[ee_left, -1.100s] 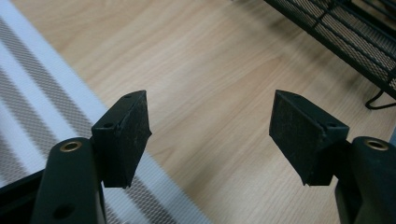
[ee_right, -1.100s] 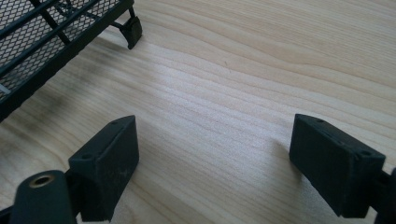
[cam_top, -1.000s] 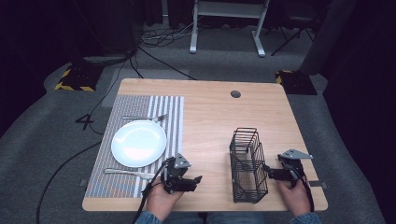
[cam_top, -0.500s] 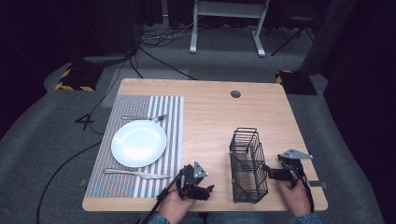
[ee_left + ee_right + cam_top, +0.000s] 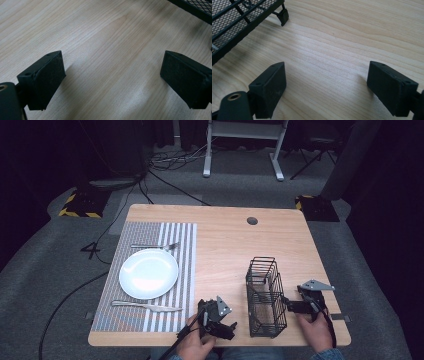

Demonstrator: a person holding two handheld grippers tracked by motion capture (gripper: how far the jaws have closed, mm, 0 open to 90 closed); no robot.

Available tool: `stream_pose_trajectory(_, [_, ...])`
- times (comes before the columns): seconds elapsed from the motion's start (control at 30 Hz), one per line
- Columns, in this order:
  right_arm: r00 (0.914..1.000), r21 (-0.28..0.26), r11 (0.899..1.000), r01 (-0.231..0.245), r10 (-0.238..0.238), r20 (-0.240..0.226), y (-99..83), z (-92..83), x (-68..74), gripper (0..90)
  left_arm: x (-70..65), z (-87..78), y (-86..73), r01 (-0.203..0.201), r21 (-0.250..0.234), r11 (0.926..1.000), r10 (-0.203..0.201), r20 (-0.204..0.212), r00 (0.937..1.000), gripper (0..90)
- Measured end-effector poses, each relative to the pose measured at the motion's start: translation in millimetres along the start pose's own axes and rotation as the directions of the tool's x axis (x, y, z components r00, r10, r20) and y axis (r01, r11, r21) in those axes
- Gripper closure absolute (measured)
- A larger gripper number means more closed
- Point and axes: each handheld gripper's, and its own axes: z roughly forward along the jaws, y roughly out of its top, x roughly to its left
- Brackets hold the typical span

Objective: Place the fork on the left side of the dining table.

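Observation:
A black wire basket (image 5: 265, 295) stands upright on the right half of the wooden table (image 5: 225, 240). My left gripper (image 5: 229, 328) rests near the front edge just left of the basket, open over bare wood (image 5: 112, 77); the basket's edge (image 5: 195, 10) crosses the top right of the left gripper view. My right gripper (image 5: 289, 304) lies right of the basket, pointing at it, open with only wood between its jaws (image 5: 327, 85). The basket's mesh base and a foot (image 5: 237, 20) fill that view's top left.
A striped placemat (image 5: 150, 270) covers the table's left part. On it sit a white plate (image 5: 148, 273), a fork (image 5: 152, 246) behind it and a knife (image 5: 145, 306) in front. A round cable hole (image 5: 252, 220) is near the far edge.
My left gripper has slid right along the front edge, from the placemat's corner to beside the basket. The right gripper has stayed put.

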Motion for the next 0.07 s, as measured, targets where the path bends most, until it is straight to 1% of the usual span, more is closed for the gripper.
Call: stream_pose_trajectory(0.07, [1.0, 0.0, 1.0, 0.0, 0.0, 0.0, 0.0, 0.0, 0.0, 15.9, 0.0, 0.0, 0.0, 0.0, 0.0, 1.0, 0.0, 0.0, 1.0, 5.8])
